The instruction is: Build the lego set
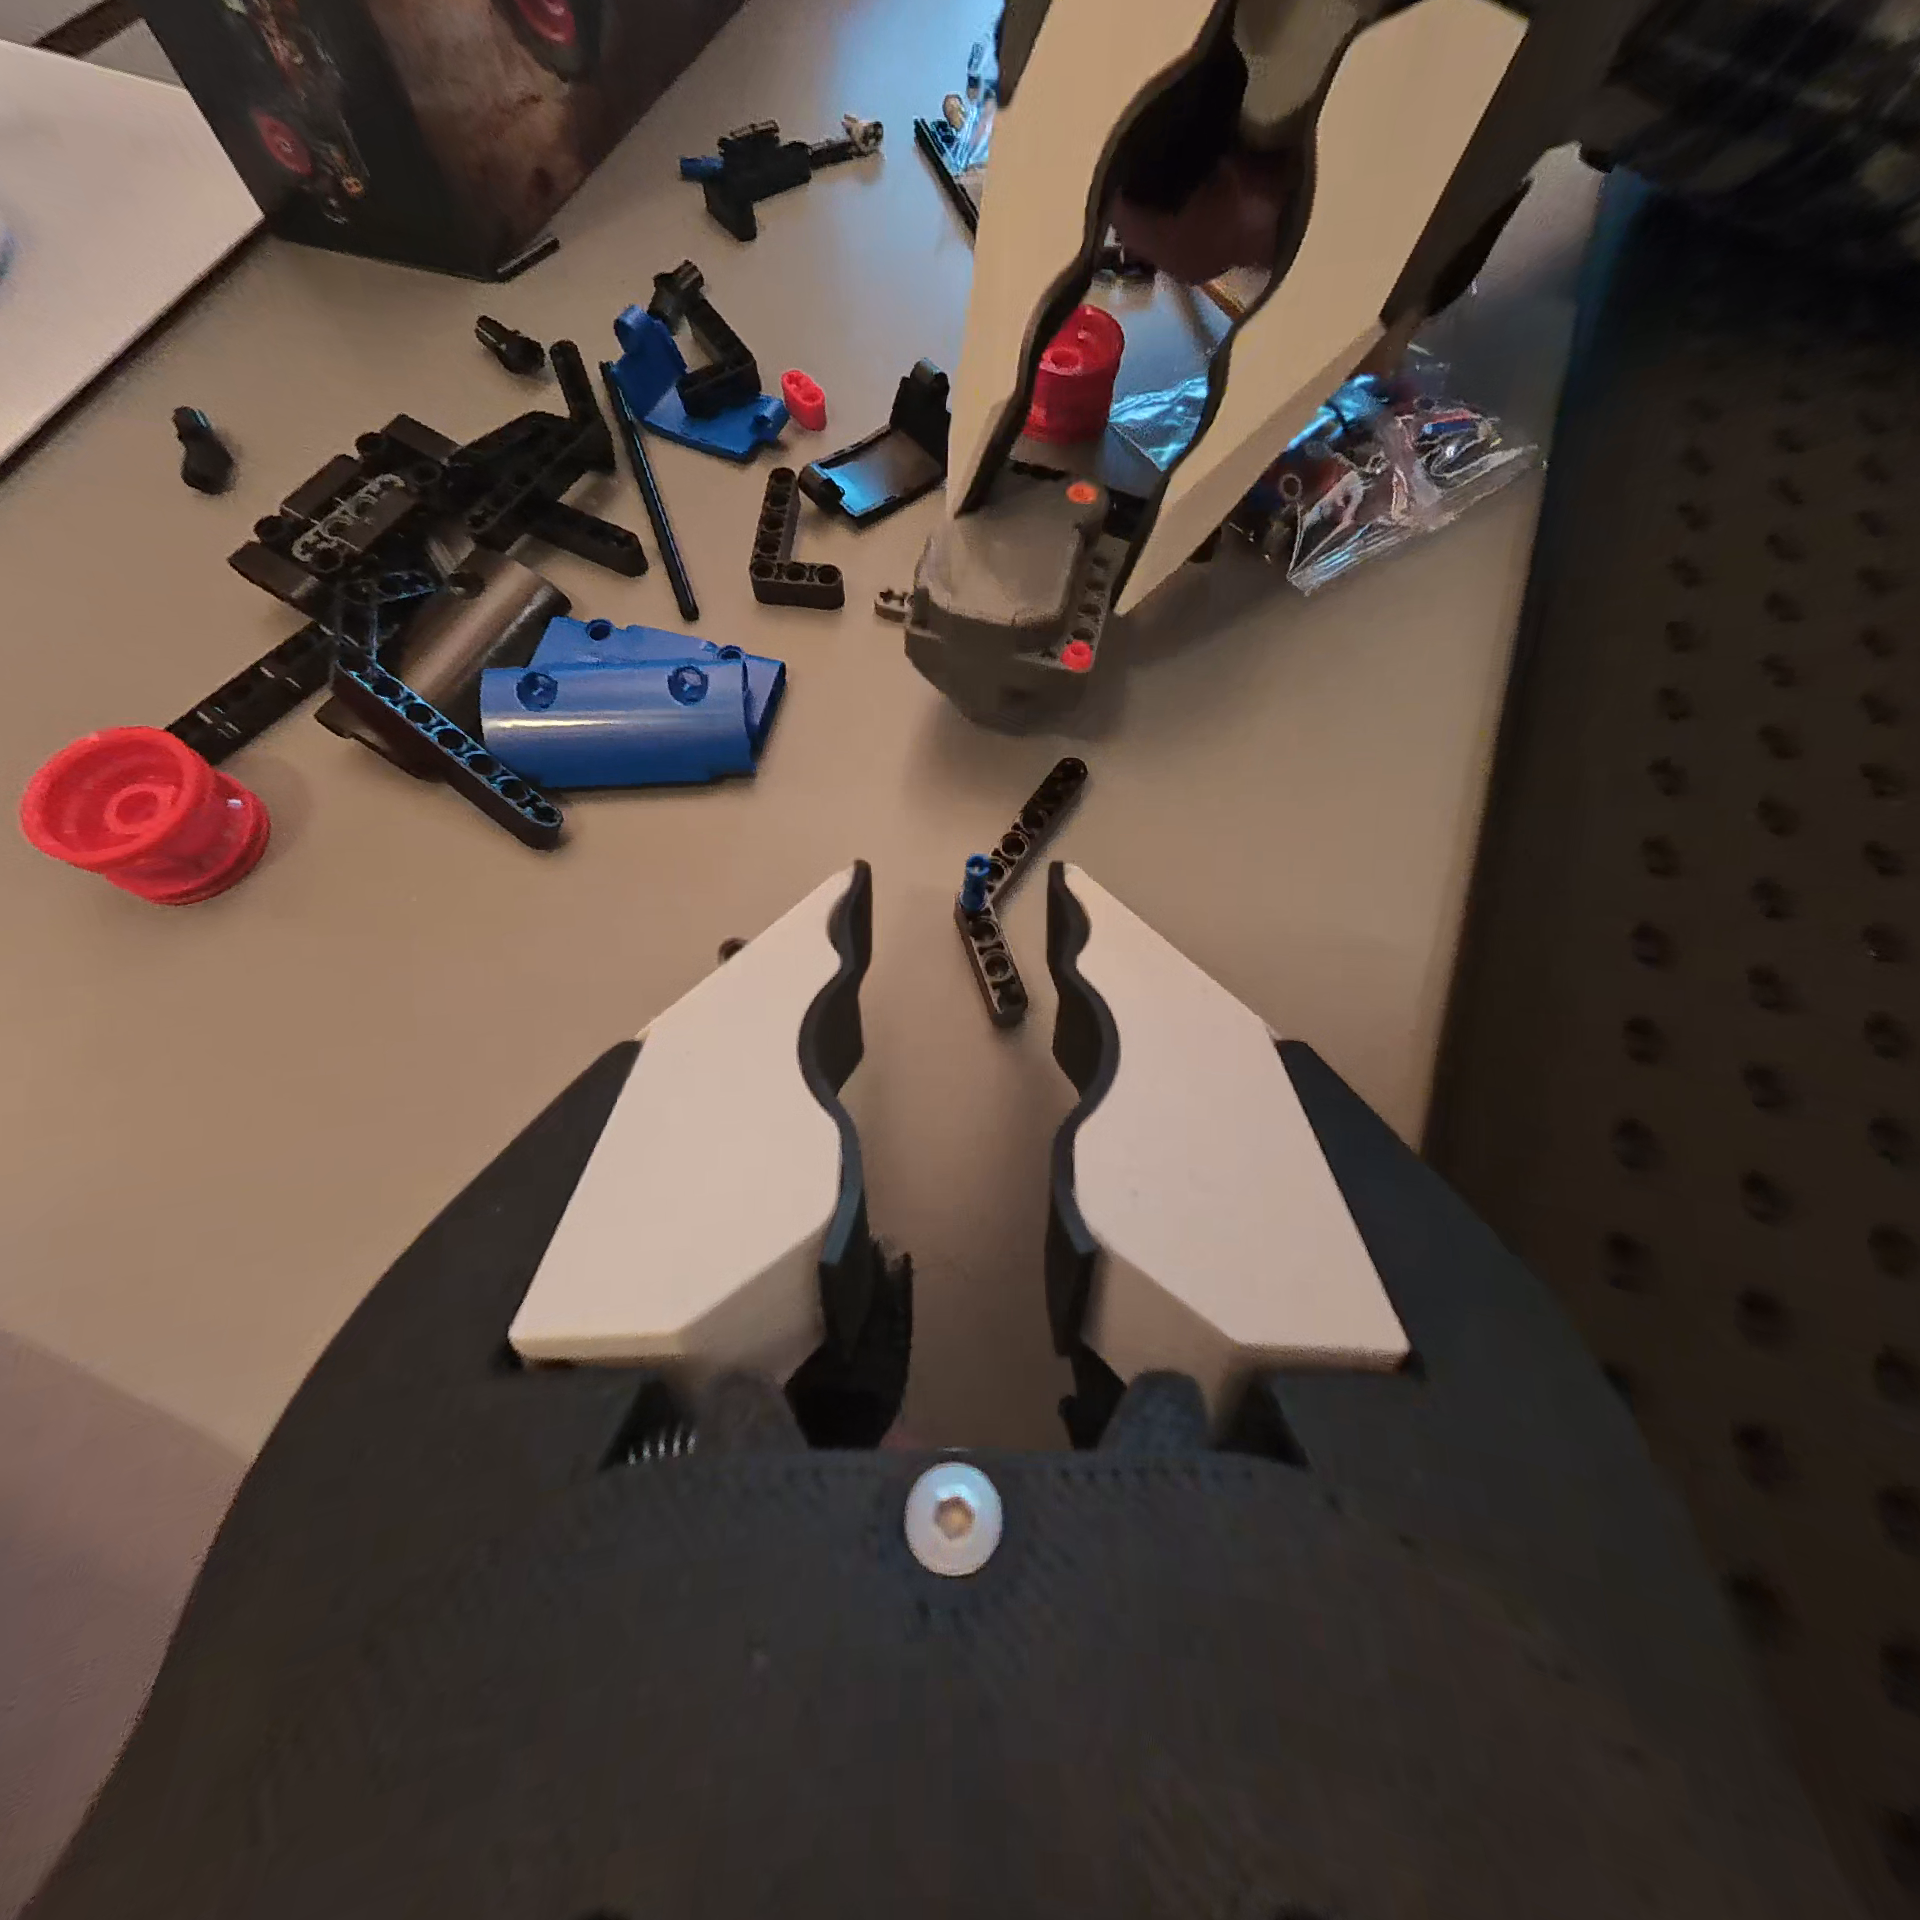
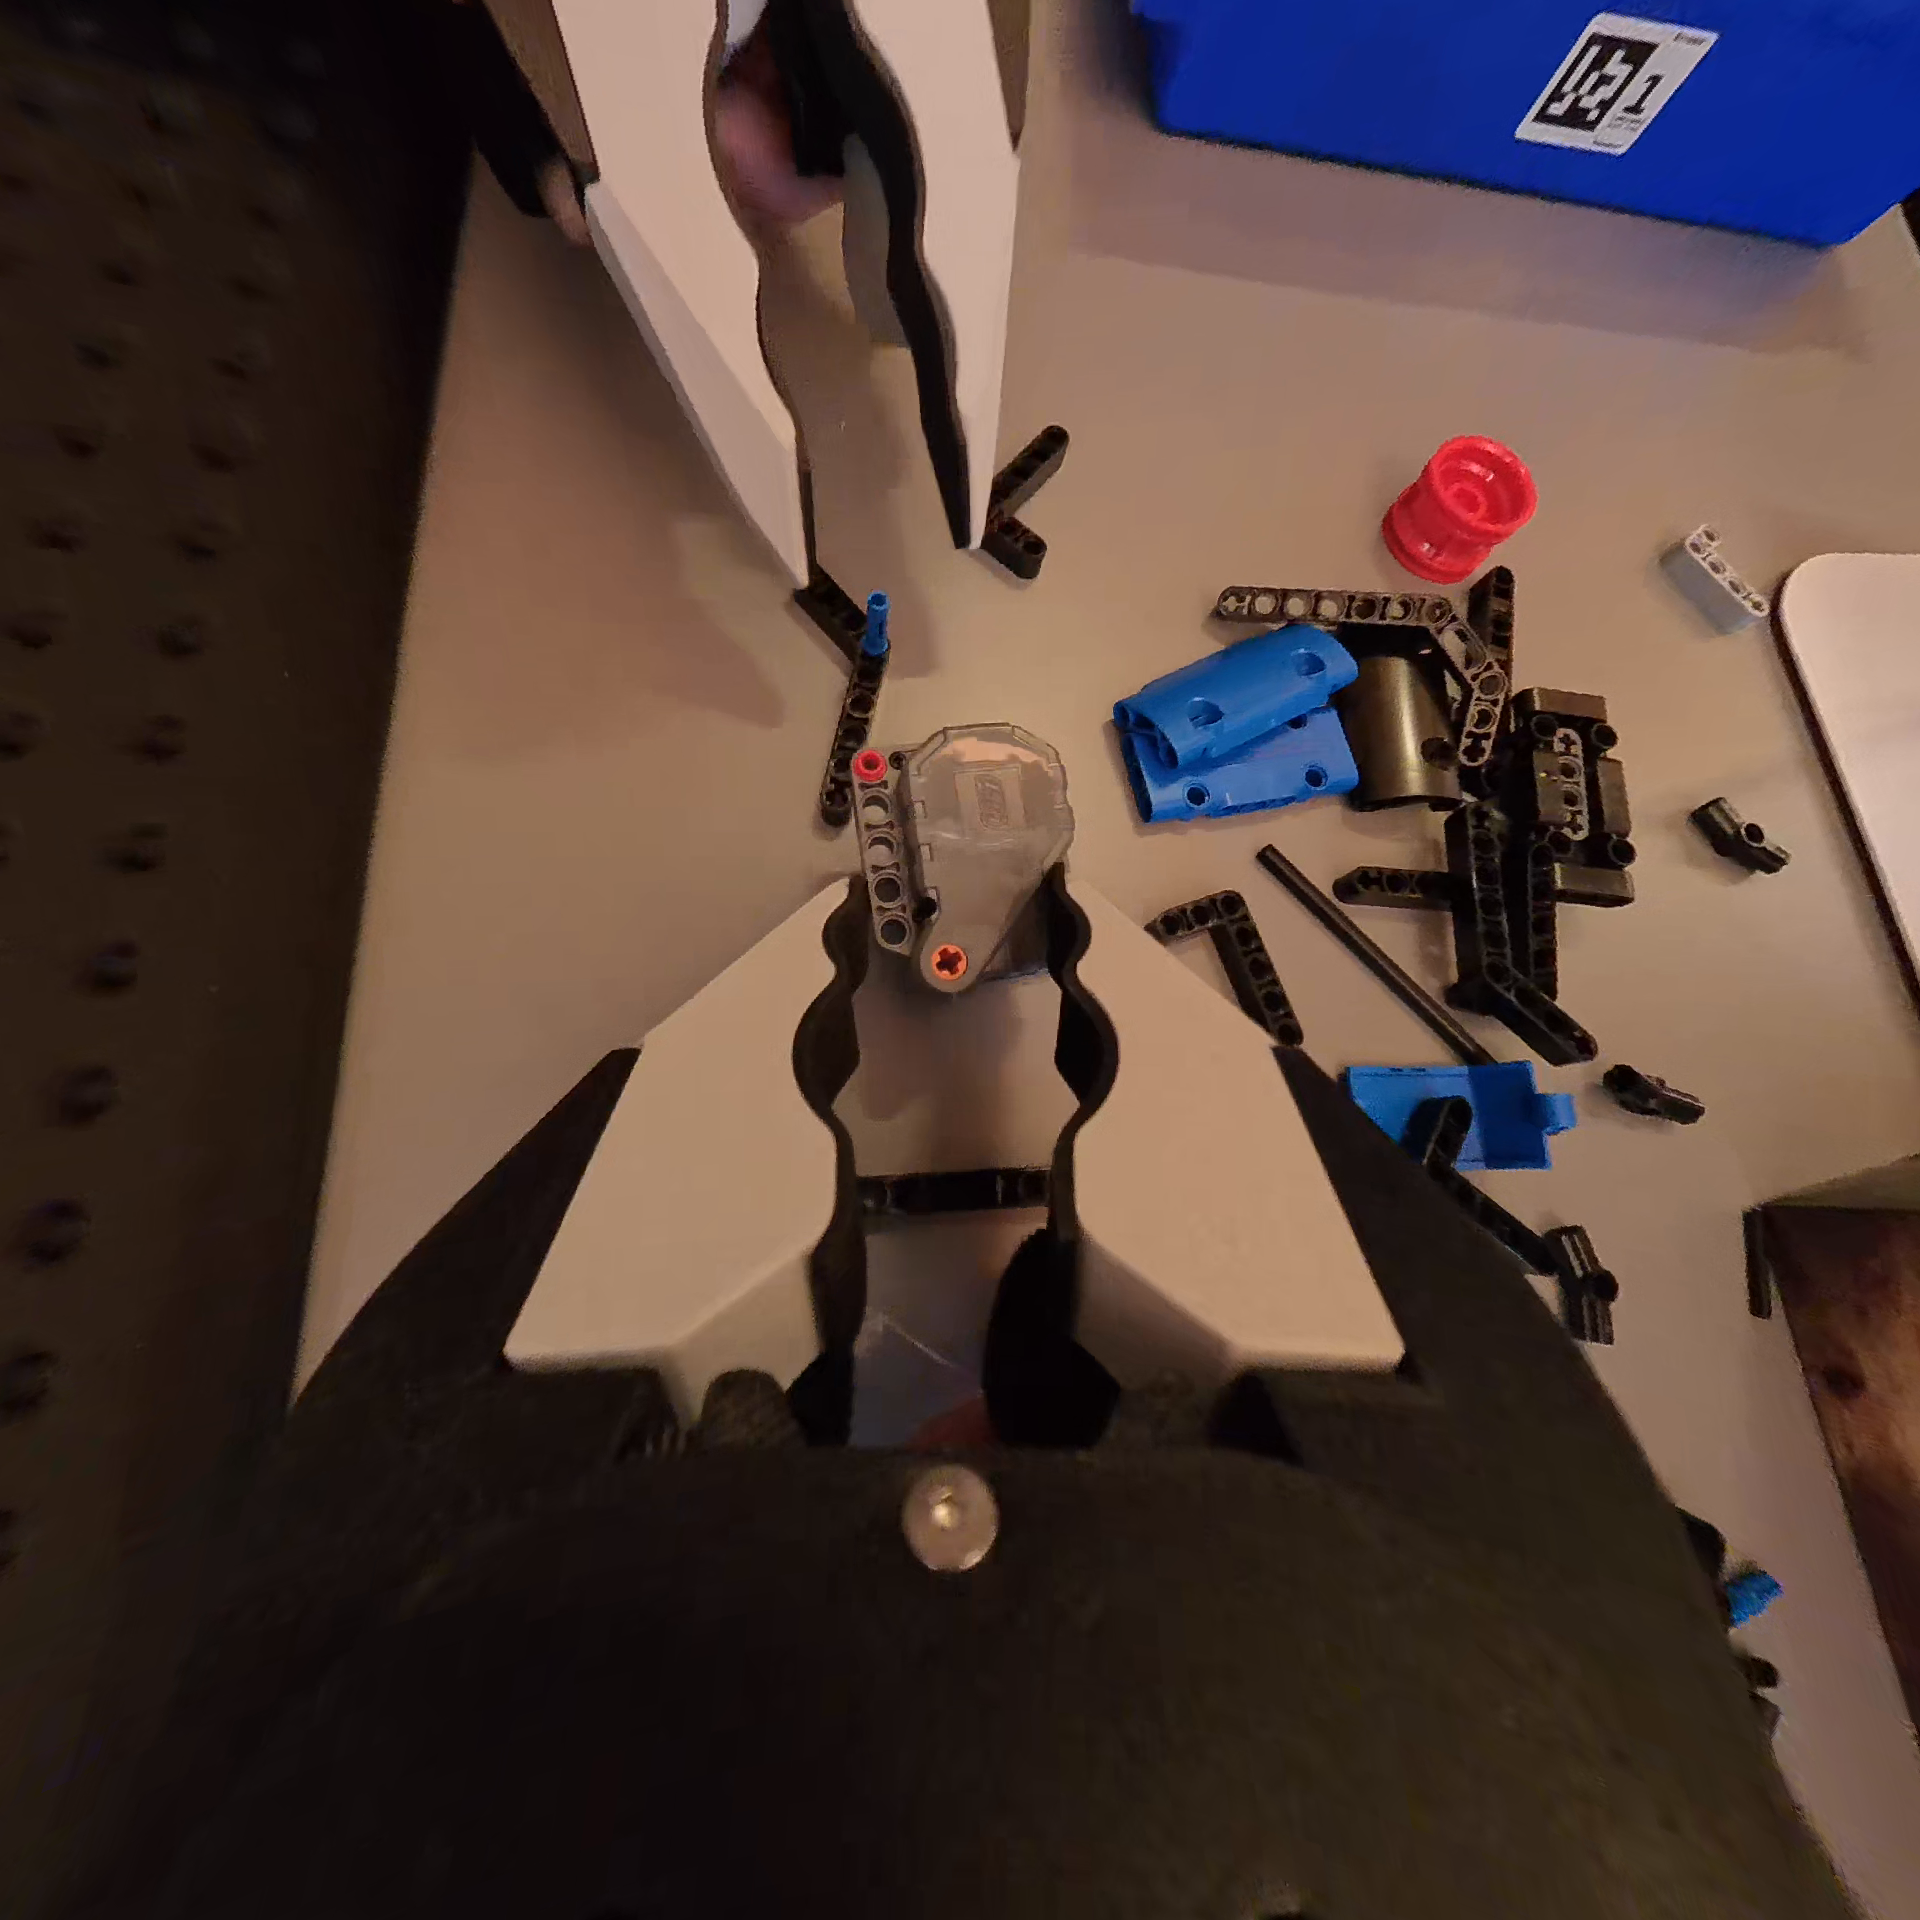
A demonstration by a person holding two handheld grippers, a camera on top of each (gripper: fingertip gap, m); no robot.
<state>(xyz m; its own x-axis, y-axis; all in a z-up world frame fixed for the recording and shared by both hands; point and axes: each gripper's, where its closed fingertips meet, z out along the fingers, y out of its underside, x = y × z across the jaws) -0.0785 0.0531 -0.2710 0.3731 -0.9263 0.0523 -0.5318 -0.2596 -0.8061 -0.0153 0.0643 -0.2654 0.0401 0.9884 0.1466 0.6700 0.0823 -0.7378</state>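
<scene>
Beige desk (image 2: 1195,343) fills both views, strewn with loose lego parts, a dark dotted mat running along one edge. The landmark is the grey motor (image 2: 977,821), lying flat near that edge with a grey beam and a red pin (image 2: 869,766) on its side and an orange axle hole at its narrow end.

The motor's narrow end is held between the tips of the right hand-held gripper (image 2: 951,894), which is narrowed onto it, though how firm the hold is cannot be told. Only the tips bear on a tapered, smooth shell, so it could be squeezed out and skid or twist if pressed or lifted, and the pinned beam could be knocked loose.

Just beyond the motor, touching or nearly touching its beam side, lies the bent black beam (image 1: 1013,894) with a blue pin (image 1: 975,878) standing in it. The left hand-held gripper (image 1: 956,883) is set partly open and empty, with the beam's near arm just inside its right tip. A closing there could be expected to catch the beam off-centre, tipping it or pushing it against the motor; the blue pin could be bent aside.

Farther from the motor lie blue panels (image 2: 1236,717), a black pile and a red wheel (image 2: 1460,506), well clear.
</scene>
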